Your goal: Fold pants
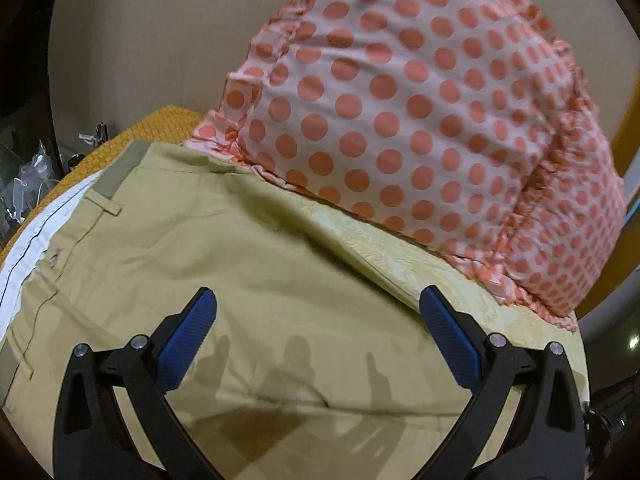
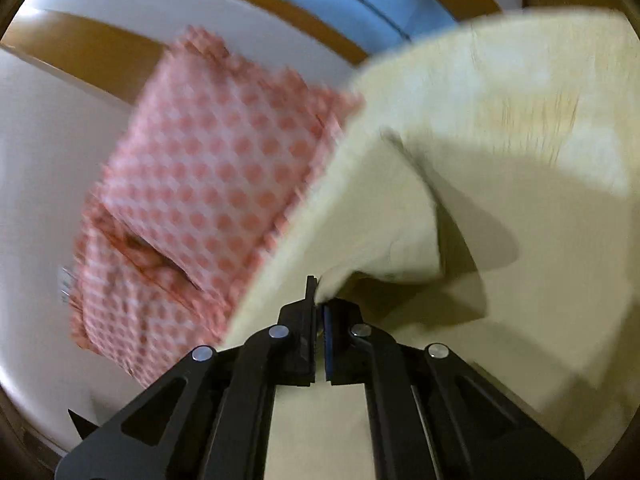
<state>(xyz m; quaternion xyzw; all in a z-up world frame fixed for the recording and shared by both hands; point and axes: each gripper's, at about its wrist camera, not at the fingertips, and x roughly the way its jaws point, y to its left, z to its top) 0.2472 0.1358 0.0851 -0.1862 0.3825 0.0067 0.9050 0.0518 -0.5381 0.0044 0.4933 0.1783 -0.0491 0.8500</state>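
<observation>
Khaki pants (image 1: 192,248) lie spread on the bed, with the waistband and its white lining at the left edge of the left wrist view. My left gripper (image 1: 318,312) hovers just above the pants, wide open and empty, its blue pads (image 1: 188,340) apart. In the right wrist view my right gripper (image 2: 320,300) is shut on a fold of the pants fabric (image 2: 400,232) and holds it lifted off the bed, the cloth draping up and to the right. The view is blurred by motion.
A pink pillow with orange dots (image 1: 420,120) lies on the bed just beyond the pants; it also shows in the right wrist view (image 2: 200,184). A yellow patterned bedcover (image 1: 400,256) lies under them. A mustard knitted blanket (image 1: 160,128) and clutter (image 1: 32,176) are at the left.
</observation>
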